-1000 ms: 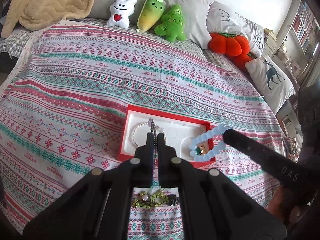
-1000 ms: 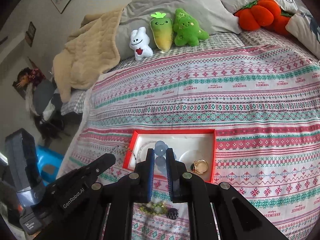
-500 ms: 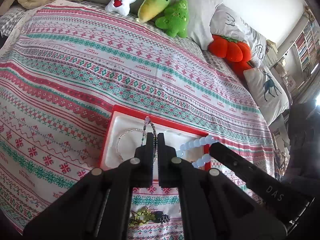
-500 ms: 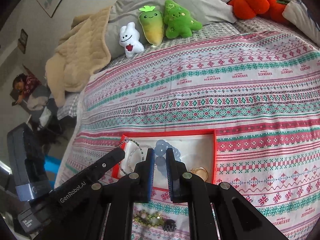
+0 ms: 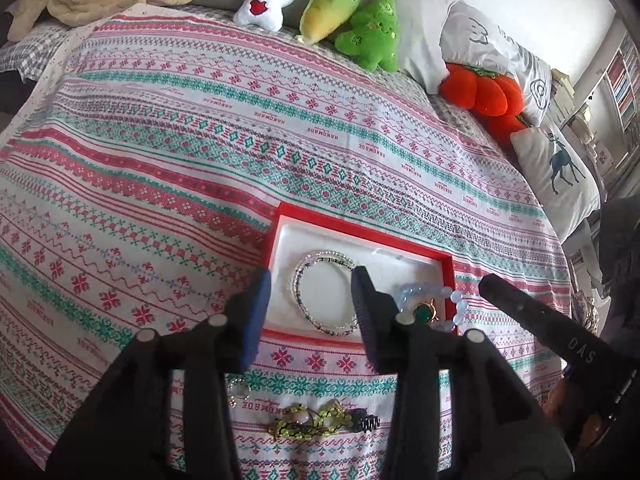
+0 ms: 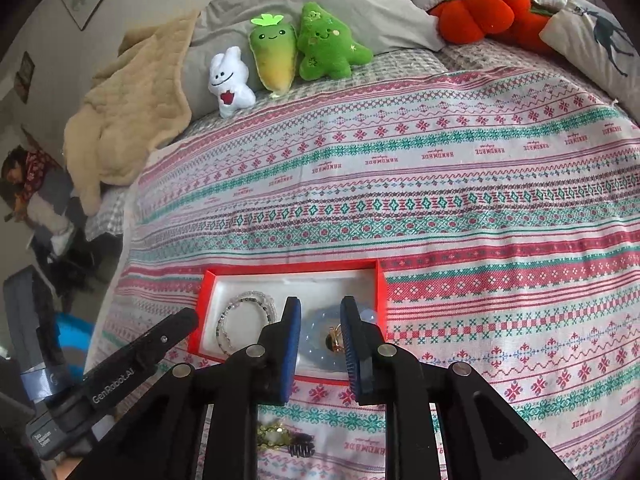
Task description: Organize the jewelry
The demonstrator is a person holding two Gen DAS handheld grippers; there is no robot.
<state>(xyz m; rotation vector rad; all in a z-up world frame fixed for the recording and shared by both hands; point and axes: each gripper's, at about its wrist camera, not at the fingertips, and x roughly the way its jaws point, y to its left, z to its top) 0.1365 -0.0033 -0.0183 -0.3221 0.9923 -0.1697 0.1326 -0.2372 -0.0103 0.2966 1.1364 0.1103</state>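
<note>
A red-rimmed white tray [image 5: 362,231] [image 6: 292,269] lies on the patterned bedspread. In its left half lies a thin clear-bead bracelet [image 5: 298,290] [image 6: 224,322]. In its right half lies a pale blue bead bracelet [image 5: 456,304] [image 6: 316,340] around a gold ring with a green stone [image 5: 424,314] [image 6: 334,340]. My left gripper [image 5: 310,284] is open and empty above the thin bracelet. My right gripper [image 6: 320,310] is open and empty above the blue bracelet. A green bead string [image 5: 308,424] [image 6: 272,436] and a small black hair claw [image 5: 366,424] [image 6: 302,449] lie on the bedspread before the tray.
Three plush toys [image 5: 340,12] [image 6: 280,56], grey pillows, an orange pumpkin cushion [image 5: 484,92] [image 6: 484,12] and a deer pillow [image 5: 556,172] line the far side of the bed. A beige blanket [image 6: 120,120] lies at the far left. A small ring [image 5: 239,390] lies near the bead string.
Both grippers have opened. The thin bracelet has dropped from the left gripper into the tray. The blue bracelet has dropped from the right gripper around the ring.
</note>
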